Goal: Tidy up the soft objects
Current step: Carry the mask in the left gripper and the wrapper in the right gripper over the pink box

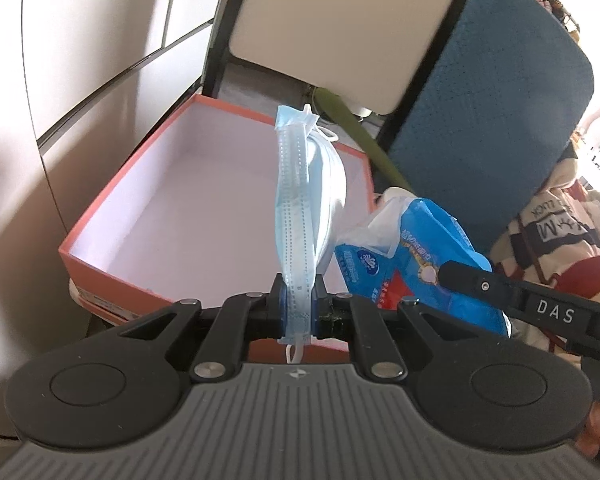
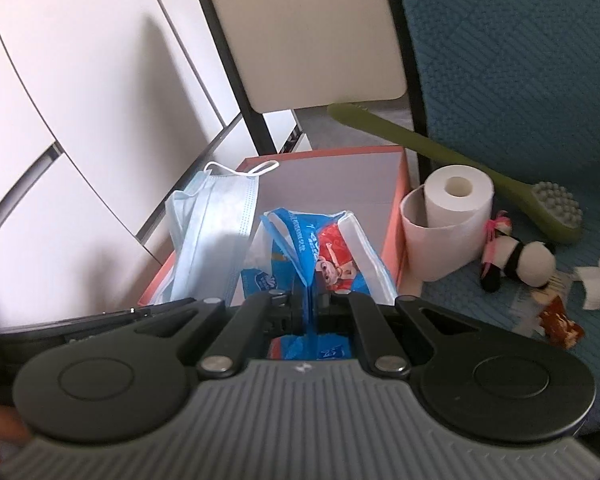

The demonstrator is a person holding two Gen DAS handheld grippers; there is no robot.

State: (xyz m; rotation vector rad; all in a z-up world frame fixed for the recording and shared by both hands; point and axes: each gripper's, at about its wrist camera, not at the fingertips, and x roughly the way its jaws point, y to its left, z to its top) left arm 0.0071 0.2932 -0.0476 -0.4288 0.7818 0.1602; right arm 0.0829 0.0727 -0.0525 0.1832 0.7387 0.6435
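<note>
Here, an orange box [image 2: 396,216] rests on blue bedding [image 2: 520,80].

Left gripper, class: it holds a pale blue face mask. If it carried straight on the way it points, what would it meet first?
Probably the white inside of the orange-walled cardboard box. The left gripper, shut on the pale blue pleated face mask, points down into it. Depth is unclear.

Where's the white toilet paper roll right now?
In the right wrist view, the white toilet paper roll stands on the blue cushion, right of the orange box, beside the panda plush toy.
</note>
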